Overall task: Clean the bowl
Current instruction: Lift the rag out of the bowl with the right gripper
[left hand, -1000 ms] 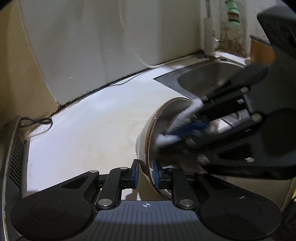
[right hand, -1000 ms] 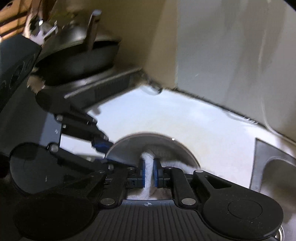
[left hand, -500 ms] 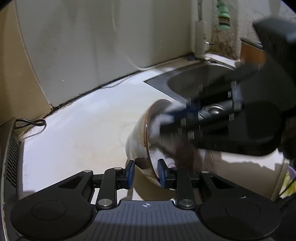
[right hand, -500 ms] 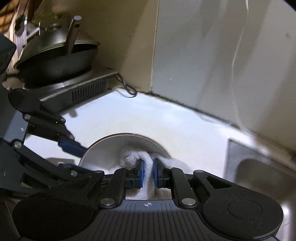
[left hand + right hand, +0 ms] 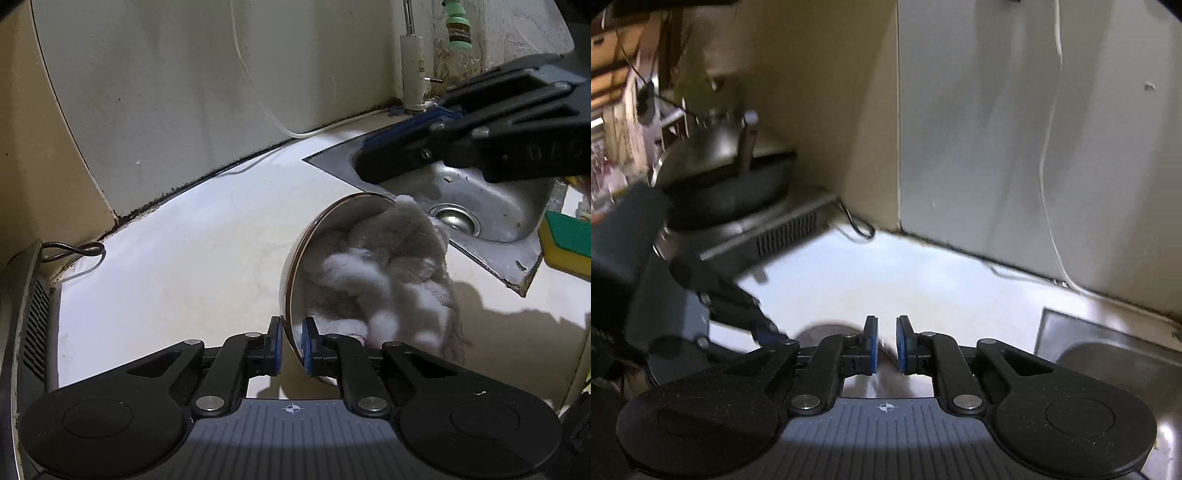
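A white bowl (image 5: 287, 273) with a brown rim lies tilted on its side on the pale counter (image 5: 184, 258), mouth turned toward the sink. My left gripper (image 5: 291, 343) is shut on its lower rim. A grey-white cloth (image 5: 391, 258) is bunched inside the bowl and spills over its right edge. My right gripper (image 5: 369, 162) hovers above and behind the bowl, apart from the cloth. In the right wrist view, blurred by motion, the right gripper (image 5: 886, 343) stands narrowly open with nothing between its blue pads, and the bowl (image 5: 827, 330) is a smear just below them.
A steel sink (image 5: 480, 192) with a drain lies right of the bowl. A green and yellow sponge (image 5: 565, 240) sits at its right edge. A tap pipe (image 5: 412, 70) stands behind. A wok (image 5: 720, 177) rests on a cooker (image 5: 775, 229) at the counter's left end.
My right gripper has let go of the cloth and lifted up and back out of the bowl. The cloth now lies loose in the bowl. The left gripper keeps its grip on the rim.
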Available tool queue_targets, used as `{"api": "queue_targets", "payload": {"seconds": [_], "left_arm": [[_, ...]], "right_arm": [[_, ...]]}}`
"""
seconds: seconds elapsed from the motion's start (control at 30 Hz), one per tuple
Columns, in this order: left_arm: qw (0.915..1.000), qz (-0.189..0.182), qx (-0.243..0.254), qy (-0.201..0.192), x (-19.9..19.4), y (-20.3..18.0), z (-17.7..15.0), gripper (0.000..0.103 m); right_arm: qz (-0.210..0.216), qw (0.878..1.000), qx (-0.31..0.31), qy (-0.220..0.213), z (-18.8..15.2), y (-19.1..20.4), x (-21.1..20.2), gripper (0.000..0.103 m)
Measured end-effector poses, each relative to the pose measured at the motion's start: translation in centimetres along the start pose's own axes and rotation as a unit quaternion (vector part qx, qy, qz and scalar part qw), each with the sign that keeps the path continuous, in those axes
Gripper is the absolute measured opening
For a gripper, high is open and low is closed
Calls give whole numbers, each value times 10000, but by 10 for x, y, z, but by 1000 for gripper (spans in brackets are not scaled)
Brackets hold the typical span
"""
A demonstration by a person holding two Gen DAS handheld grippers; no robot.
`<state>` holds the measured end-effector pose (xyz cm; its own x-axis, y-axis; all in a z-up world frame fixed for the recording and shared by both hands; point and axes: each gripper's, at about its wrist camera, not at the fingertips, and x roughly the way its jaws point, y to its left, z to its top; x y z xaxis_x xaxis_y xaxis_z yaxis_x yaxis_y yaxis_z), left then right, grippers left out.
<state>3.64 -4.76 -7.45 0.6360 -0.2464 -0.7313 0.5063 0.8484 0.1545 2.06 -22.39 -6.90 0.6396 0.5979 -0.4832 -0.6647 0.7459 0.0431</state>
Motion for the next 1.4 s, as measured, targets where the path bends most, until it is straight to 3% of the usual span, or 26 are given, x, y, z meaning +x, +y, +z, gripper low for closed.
{"api": "queue_targets", "payload": {"seconds": [0.03,0.2,0.27,0.3,0.4,0.53,0.57,0.6,0.67,0.7,0.77,0.83,0.93,1.1,1.23,1.4], "left_arm": [[10000,6,-9,15,0,1,0,13],[10000,-12,-44,13,0,1,0,13],[10000,-17,-39,16,-1,1,0,13],[10000,-17,-35,17,-1,1,0,13],[10000,-39,-2,-35,-2,0,1,14],[9998,78,166,-86,-1,-4,0,15],[9997,105,187,-89,-1,-4,-1,15],[9997,131,207,-92,0,-5,-2,15],[9996,143,220,-112,0,-5,-1,15],[9996,155,218,-104,1,-6,-1,15],[9996,150,212,-69,2,-6,-1,16],[9997,132,207,-35,4,-6,-2,16],[9997,112,229,-9,5,-7,-3,17],[9997,38,255,-11,7,-9,-3,25],[9997,86,237,-5,9,-7,-4,25],[9997,152,212,-2,11,-3,-4,25]], "right_arm": [[-101,9998,-126,-71,-4,6,1,15],[-42,9994,-278,-191,-19,17,-5,61],[211,9984,-526,9,-28,26,3,67],[137,9980,-606,70,-30,30,8,68],[-337,9926,-1108,371,-41,44,37,69],[-583,9888,-1339,296,-54,55,61,68],[-593,9891,-1318,284,-55,55,62,63],[-643,9883,-1349,319,-55,57,62,50],[-759,9859,-1442,392,-54,58,62,35],[-699,9888,-1264,373,-53,53,59,27],[-555,9942,-861,325,-50,42,51,22],[-152,9995,228,133,-43,17,35,21],[442,9885,1387,-402,-31,-12,3,19],[667,9897,1100,-625,0,-7,-10,19],[807,9902,841,-775,18,4,-9,19],[1017,9776,1535,-1021,15,-27,-8,19]]}}
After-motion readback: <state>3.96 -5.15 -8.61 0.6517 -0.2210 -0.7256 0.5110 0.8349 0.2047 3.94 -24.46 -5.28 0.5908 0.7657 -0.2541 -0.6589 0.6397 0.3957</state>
